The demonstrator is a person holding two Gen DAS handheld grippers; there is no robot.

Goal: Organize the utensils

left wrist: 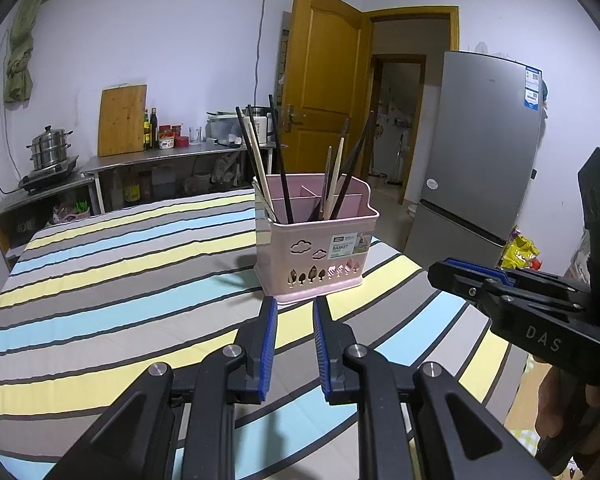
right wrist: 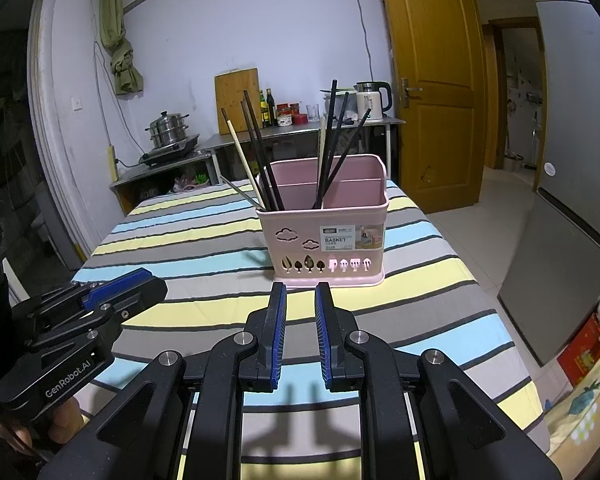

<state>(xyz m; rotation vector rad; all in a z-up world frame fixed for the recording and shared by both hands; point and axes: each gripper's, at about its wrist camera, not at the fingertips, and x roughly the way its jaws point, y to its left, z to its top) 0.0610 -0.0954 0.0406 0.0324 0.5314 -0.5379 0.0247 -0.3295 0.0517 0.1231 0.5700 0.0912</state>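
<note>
A pink utensil basket (left wrist: 300,256) (right wrist: 296,220) stands upright on the striped tablecloth (left wrist: 120,280) (right wrist: 188,236). Several dark and pale chopsticks (left wrist: 281,160) (right wrist: 260,148) lean in its compartments. In the left wrist view my left gripper (left wrist: 295,304) hovers just in front of the basket's base, its blue pads apart with nothing between them. My right gripper (right wrist: 301,290) stands the same way in its own view, open and empty, close to the basket's foot. Each gripper shows at the edge of the other's view: the right gripper (left wrist: 444,270) and the left gripper (right wrist: 148,278).
A grey fridge (left wrist: 480,152) (right wrist: 580,140) stands right of the table, with an open yellow door (left wrist: 324,80) (right wrist: 432,80) behind. A steel counter (left wrist: 160,158) along the far wall carries a steamer pot (left wrist: 50,148), bottles, a cutting board (right wrist: 238,100) and a kettle (right wrist: 374,100).
</note>
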